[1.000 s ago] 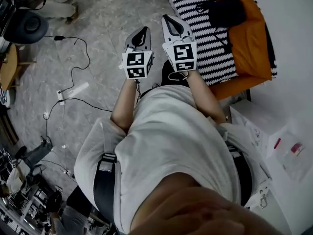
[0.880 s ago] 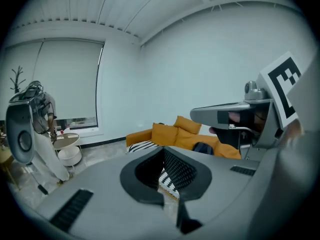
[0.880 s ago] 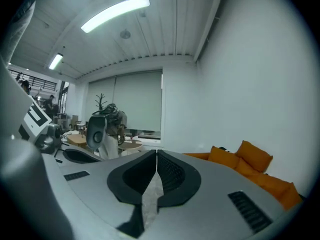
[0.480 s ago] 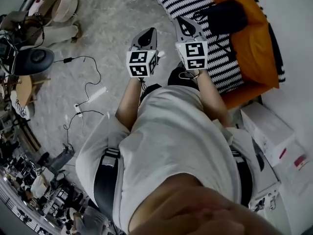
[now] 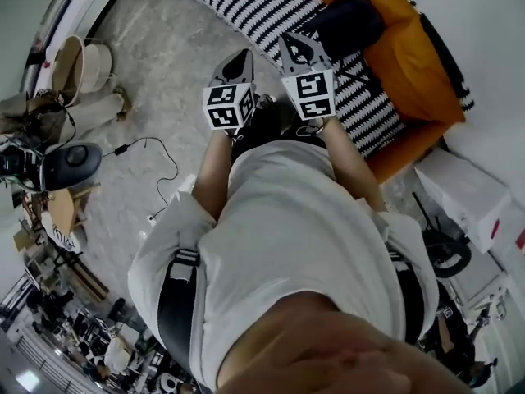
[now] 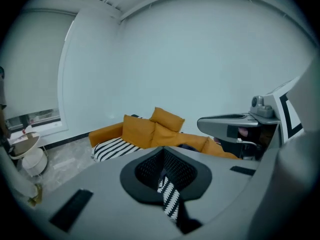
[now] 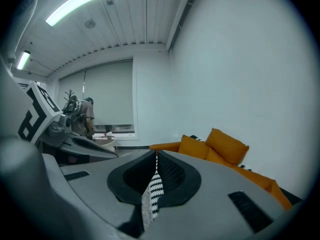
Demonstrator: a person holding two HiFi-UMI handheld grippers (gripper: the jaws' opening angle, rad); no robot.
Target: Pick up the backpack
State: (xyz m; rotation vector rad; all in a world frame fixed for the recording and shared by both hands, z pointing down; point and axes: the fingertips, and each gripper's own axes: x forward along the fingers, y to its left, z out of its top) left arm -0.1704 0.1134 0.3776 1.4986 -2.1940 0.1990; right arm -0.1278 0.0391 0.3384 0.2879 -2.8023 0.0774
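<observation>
The backpack (image 5: 349,23) is a dark bag lying on an orange sofa (image 5: 418,64), beside a black-and-white striped blanket (image 5: 271,11). Both grippers are held out side by side in front of the person's chest. My left gripper (image 5: 239,58) is shut and empty, its tip over the floor just short of the blanket's edge. My right gripper (image 5: 294,43) is also shut and empty, its tip over the striped blanket, a short way left of the backpack. In the left gripper view the shut jaws (image 6: 162,151) point at the sofa cushions (image 6: 150,129). The right gripper view shows shut jaws (image 7: 156,154) and cushions (image 7: 227,146).
A cable (image 5: 156,158) trails over the grey stone floor at left, near a dark round object (image 5: 74,167) and a pale basket (image 5: 82,64). White boxes (image 5: 467,195) stand right of the sofa. A person (image 7: 87,116) stands by the far window.
The person has walked up to the sofa. Both grippers moved forward with the body, and the right tip now hangs over the striped blanket. Both pairs of jaws stayed shut.
</observation>
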